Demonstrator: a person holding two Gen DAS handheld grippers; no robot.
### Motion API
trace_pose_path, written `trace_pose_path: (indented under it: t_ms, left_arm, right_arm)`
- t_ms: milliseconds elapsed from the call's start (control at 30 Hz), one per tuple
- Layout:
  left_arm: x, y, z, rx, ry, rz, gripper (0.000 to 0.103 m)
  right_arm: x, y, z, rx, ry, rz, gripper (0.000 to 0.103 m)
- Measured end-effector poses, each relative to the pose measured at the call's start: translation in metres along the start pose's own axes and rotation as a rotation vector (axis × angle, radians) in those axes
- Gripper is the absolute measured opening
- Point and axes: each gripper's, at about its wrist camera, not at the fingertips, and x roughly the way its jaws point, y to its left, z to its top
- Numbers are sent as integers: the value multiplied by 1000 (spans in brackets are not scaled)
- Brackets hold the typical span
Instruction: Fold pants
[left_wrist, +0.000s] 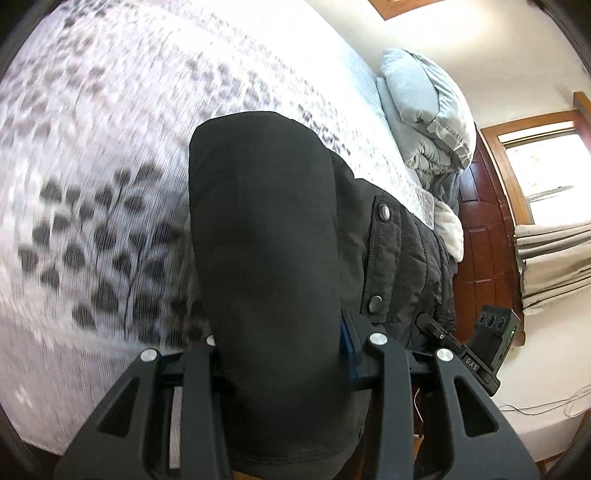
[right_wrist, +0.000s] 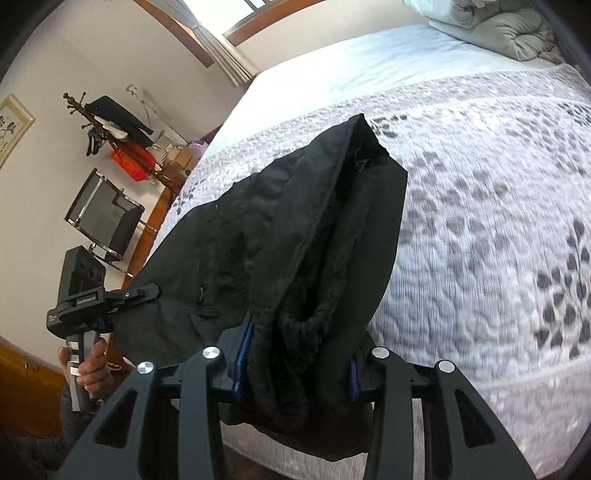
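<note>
The black pants (left_wrist: 266, 258) are held up above the bed (left_wrist: 110, 147), gripped at both ends of a bunched edge. In the left wrist view a smooth fold of dark cloth is pinched between the fingers of the left gripper (left_wrist: 284, 354); the near finger on the left is almost wholly covered by the fabric, and only the blue pad of the other finger (left_wrist: 345, 343) is seen. Beyond the fingers the quilted part of the garment with two metal snaps (left_wrist: 384, 212) is visible. The lower end of the fold is cut off by the frame edge.

In the right wrist view a thick wad of the pants (right_wrist: 314, 258), with fleecy lining showing, is clamped between the fingers of the right gripper (right_wrist: 295, 365); blue pads are seen on both sides of the cloth. Which part of the pants is waist and which is leg cannot be told with certainty.

To the left of the right fingers, the left gripper (right_wrist: 136, 293) is seen biting the far corner of the cloth, with the person's hand (right_wrist: 86, 363) on its handle. The bedspread is blurred in both views. Beyond the fingers, a grey folded duvet (left_wrist: 432, 110) is seen at the head of the bed.
</note>
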Motion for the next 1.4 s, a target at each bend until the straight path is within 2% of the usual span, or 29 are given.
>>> trace_pose_path:
  t_ms: [400, 700, 933, 1067, 1233, 1400]
  left_arm:
    - [2, -34, 95, 64, -77, 20, 36]
    - [45, -23, 135, 52, -57, 72, 36]
    - [79, 5, 134, 28, -18, 96, 36]
    - [87, 13, 126, 67, 4, 112, 45]
    - [97, 29, 117, 56, 12, 122, 56]
    - [94, 35, 110, 57, 7, 97, 55]
  right_arm:
    - [26, -8, 93, -28, -73, 22, 40]
    - [75, -41, 122, 16, -28, 22, 40]
    - [111, -67, 125, 56, 36, 9, 40]
    - [120, -81, 118, 83, 52, 18, 41]
    - [130, -92, 113, 126, 63, 36, 46]
    - [129, -90, 100, 101, 64, 27, 46]
